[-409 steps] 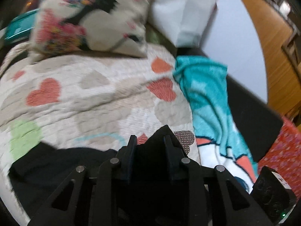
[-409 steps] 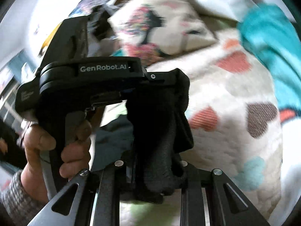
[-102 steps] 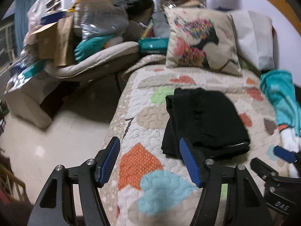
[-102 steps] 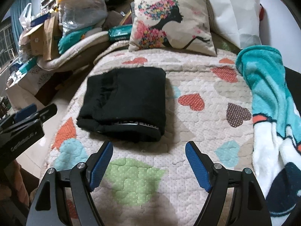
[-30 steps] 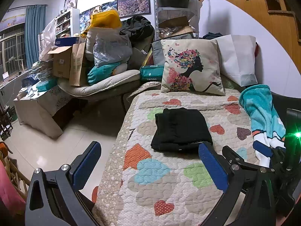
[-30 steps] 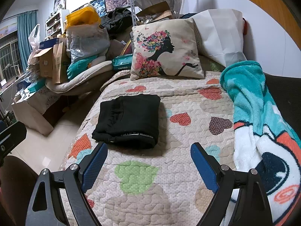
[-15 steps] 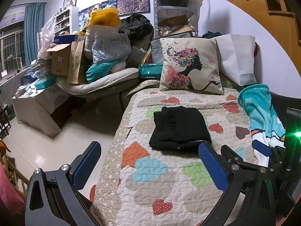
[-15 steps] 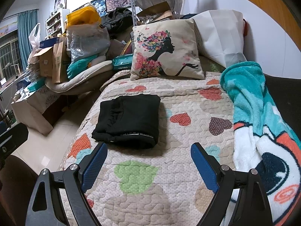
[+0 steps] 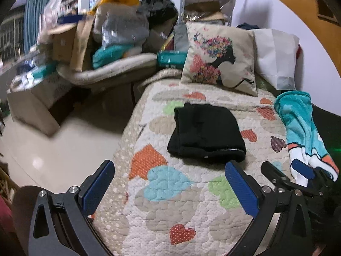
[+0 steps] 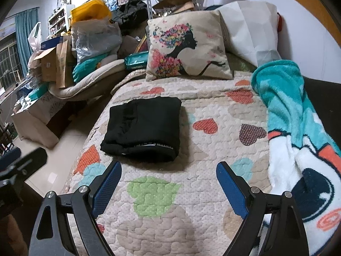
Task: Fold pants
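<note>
The black pants (image 9: 205, 132) lie folded into a compact rectangle on the heart-patterned quilt (image 9: 168, 192); they also show in the right wrist view (image 10: 143, 128). My left gripper (image 9: 170, 189) is open and empty, held back from the pants near the bed's front. My right gripper (image 10: 168, 188) is open and empty, just short of the pants' near edge. The right gripper's blue fingertips (image 9: 302, 170) show at the right of the left wrist view.
A floral cushion (image 10: 187, 47) and a white bag (image 10: 251, 29) stand at the bed's head. A teal cartoon blanket (image 10: 298, 128) drapes the right side. Piled boxes, bags and a lounger (image 10: 85, 64) crowd the left, beyond a tiled floor (image 9: 53, 149).
Both grippers have moved closer to the bed and the pants. The pants have stayed folded and still. The left wrist view shows motion blur at its left.
</note>
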The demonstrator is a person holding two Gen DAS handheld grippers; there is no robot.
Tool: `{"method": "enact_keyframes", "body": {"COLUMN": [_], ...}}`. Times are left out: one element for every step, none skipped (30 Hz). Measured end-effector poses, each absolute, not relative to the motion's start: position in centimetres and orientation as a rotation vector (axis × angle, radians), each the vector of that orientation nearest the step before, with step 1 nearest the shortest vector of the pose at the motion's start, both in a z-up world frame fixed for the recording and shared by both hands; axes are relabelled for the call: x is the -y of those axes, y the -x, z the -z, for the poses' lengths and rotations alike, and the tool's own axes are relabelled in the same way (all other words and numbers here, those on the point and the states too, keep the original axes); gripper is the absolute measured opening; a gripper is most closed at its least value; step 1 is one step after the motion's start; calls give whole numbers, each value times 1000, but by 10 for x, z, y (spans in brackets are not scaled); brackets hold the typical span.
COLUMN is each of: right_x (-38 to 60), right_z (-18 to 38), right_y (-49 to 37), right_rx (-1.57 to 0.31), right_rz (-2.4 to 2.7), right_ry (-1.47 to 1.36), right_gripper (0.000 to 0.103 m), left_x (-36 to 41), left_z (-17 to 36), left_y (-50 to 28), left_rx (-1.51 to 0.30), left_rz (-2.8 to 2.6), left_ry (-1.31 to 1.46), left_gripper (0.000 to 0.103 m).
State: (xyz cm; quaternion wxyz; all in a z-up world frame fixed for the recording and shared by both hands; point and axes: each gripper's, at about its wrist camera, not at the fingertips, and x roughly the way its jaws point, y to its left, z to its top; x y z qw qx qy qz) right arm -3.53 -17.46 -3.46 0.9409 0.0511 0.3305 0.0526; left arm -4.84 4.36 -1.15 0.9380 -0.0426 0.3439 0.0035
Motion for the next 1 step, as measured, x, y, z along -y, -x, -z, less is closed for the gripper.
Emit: {"method": "enact_keyframes", "body": {"right_x": [176], "right_z": [34], "right_y": [31], "right_rx": [-688], "right_rz": [-109], "right_ry": [-117], "right_gripper": [94], "left_x": [-44], "left_z": [14], "left_y": [43], "left_rx": [-717], "left_rz": [-10], "left_ry": [94], "left_gripper": [103]}}
